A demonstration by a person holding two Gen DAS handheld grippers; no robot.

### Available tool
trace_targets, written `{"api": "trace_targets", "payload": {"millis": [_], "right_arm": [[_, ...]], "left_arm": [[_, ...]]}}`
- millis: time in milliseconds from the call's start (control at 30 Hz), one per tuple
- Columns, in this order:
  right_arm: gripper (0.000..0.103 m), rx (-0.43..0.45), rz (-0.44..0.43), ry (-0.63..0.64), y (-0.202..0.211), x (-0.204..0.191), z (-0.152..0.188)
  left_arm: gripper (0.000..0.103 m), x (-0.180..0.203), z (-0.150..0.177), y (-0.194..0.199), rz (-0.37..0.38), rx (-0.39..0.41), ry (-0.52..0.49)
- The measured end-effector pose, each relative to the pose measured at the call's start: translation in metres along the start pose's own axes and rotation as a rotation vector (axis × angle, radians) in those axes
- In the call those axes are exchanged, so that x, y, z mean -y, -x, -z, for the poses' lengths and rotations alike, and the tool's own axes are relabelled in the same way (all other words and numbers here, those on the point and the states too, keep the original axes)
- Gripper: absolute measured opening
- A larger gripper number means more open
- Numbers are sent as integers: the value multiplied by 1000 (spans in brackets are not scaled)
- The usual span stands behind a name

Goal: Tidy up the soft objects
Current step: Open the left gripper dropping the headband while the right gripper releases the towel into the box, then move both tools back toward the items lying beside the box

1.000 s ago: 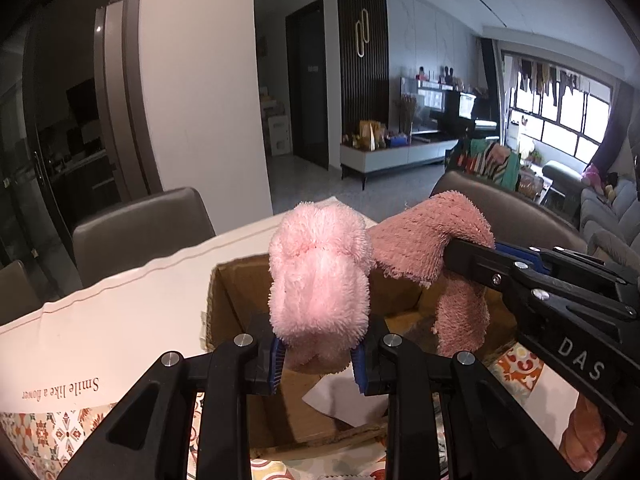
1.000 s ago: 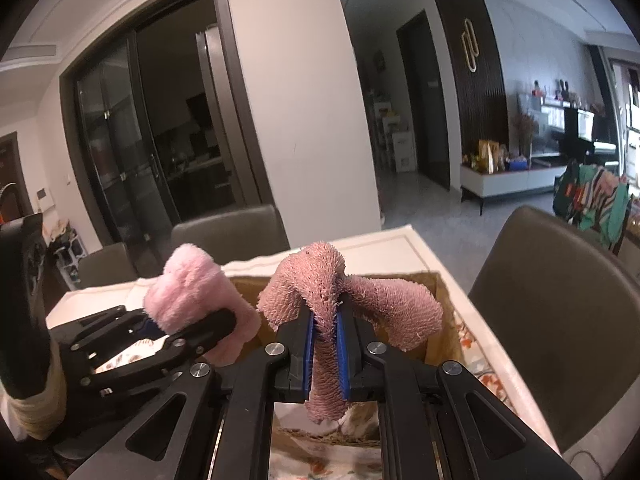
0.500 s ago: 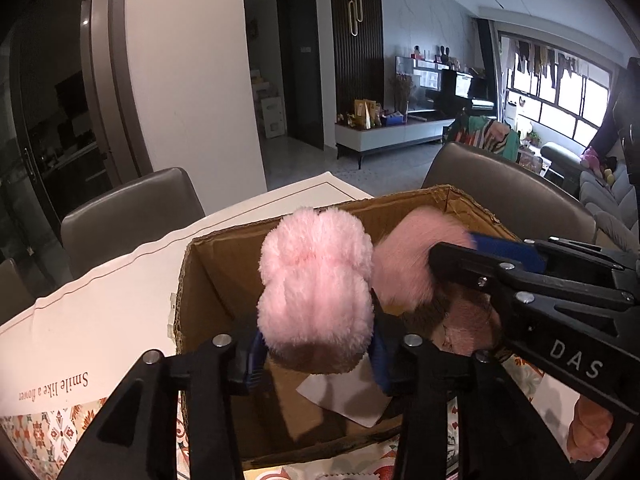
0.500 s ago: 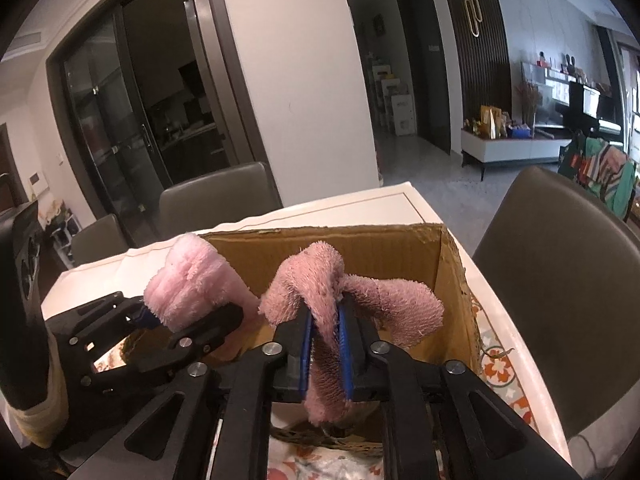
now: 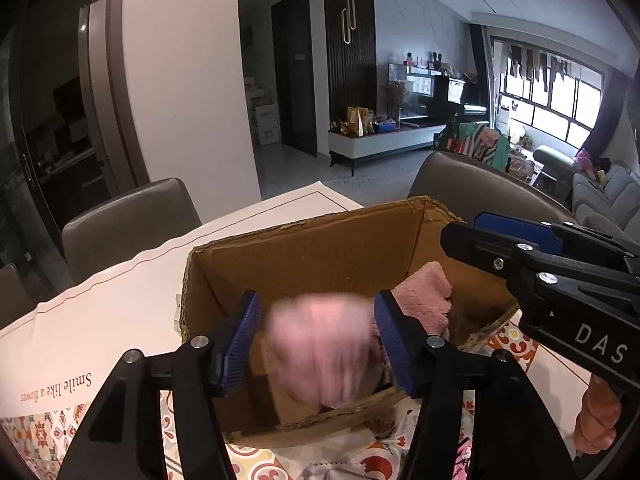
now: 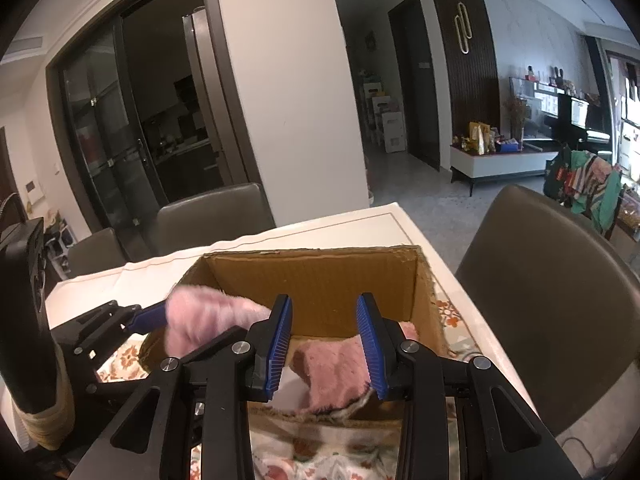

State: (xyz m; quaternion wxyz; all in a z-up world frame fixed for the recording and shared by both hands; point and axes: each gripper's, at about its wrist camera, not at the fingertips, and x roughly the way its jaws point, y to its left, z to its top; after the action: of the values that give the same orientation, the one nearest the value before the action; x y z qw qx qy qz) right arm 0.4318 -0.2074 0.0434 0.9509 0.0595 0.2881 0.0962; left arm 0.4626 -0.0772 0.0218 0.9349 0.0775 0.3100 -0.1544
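The light pink fluffy thing [image 5: 320, 346] (motion-blurred) sits between the spread fingers of the left gripper [image 5: 316, 344], over the near part of the cardboard box [image 5: 320, 248]; whether the pads touch it I cannot tell. A darker pink cloth [image 6: 336, 368] lies inside the box on its right side. The right gripper [image 6: 326, 344] stands open above that cloth, holding nothing. The box rests on a patterned tablecloth [image 5: 36, 436], with brown chairs [image 6: 548, 280] around the table.
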Motion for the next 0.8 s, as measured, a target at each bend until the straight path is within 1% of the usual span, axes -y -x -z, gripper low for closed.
{"api": "trace_targets", "payload": {"millis": [33,100,233,500,667,800], "right_arm": [[36,5,4,2,3,0,-1],[36,2,17,3,5,0,-2],[36,7,28,-3,11,0,-6],[36,22,32,0,35,-5,0],[36,31,37,14,53,-9,7],[36,39,35,18,67,-13,13]], "left_arm": [[65,0,-2,-1,0,-8,-2],[65,-3,-4,-2,-2,-24,2],[65,-1,-5,8,-20,-11,-3],[66,4,1,47,-60,20,13],[67,10,11,74,-89,43,-3],[68,10,19,89,-102,57,6]]}}
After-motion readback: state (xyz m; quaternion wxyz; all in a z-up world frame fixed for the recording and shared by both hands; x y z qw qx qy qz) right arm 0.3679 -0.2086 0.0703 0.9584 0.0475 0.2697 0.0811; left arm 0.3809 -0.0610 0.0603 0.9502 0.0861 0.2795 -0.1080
